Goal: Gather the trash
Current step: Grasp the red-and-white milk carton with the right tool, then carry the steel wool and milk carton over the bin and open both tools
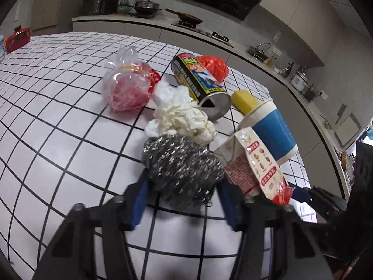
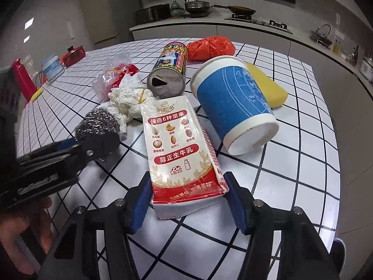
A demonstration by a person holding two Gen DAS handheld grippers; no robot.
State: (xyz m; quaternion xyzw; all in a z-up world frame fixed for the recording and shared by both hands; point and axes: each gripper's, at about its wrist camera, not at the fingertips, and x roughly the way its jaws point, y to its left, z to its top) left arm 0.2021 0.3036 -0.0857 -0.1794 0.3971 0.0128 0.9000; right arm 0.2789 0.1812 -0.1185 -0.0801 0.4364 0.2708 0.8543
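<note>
A grey steel wool scourer (image 1: 181,163) sits between the blue pads of my left gripper (image 1: 183,179), which press on both its sides. It shows from the side in the right wrist view as the scourer (image 2: 98,123) held in the left gripper (image 2: 93,144). My right gripper (image 2: 186,182) is shut on the lower end of a red and white milk carton (image 2: 179,144), which lies flat on the checked table (image 2: 291,163). The carton (image 1: 254,163) is just right of the scourer. Beyond lie a crumpled tissue (image 1: 181,116), a tin can (image 1: 198,79) and a blue paper cup (image 1: 270,128).
A tied plastic bag (image 1: 128,86), an orange bag (image 1: 214,66) and a yellow sponge (image 1: 244,100) lie further back. A red box (image 2: 72,54), a white tub (image 2: 52,67) and a red bottle (image 2: 22,79) stand at the table's far left. A kitchen counter (image 2: 209,26) runs behind.
</note>
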